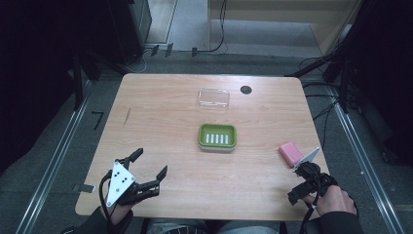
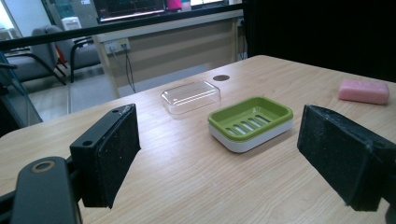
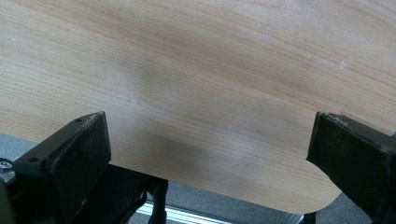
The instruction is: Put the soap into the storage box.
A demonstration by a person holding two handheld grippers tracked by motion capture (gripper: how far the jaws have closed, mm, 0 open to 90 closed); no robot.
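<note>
Both grippers wide open, nothing held, at the table's [image 1: 160,102] near edge.

Left gripper [image 1: 150,162] near-left corner, right gripper [image 1: 298,185] near-right corner, jaws spread and empty. Green soap dish [image 1: 217,136] mid-table, clear lid [image 1: 214,97] beyond it on the far side, apart. Pink soap bar [image 1: 290,153] lies right, just beside the right gripper.

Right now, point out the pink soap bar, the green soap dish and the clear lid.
pink soap bar [image 1: 290,153], high view, middle of its top face.
green soap dish [image 1: 201,134], high view, left rim.
clear lid [image 2: 191,96], left gripper view, middle of its top.
</note>
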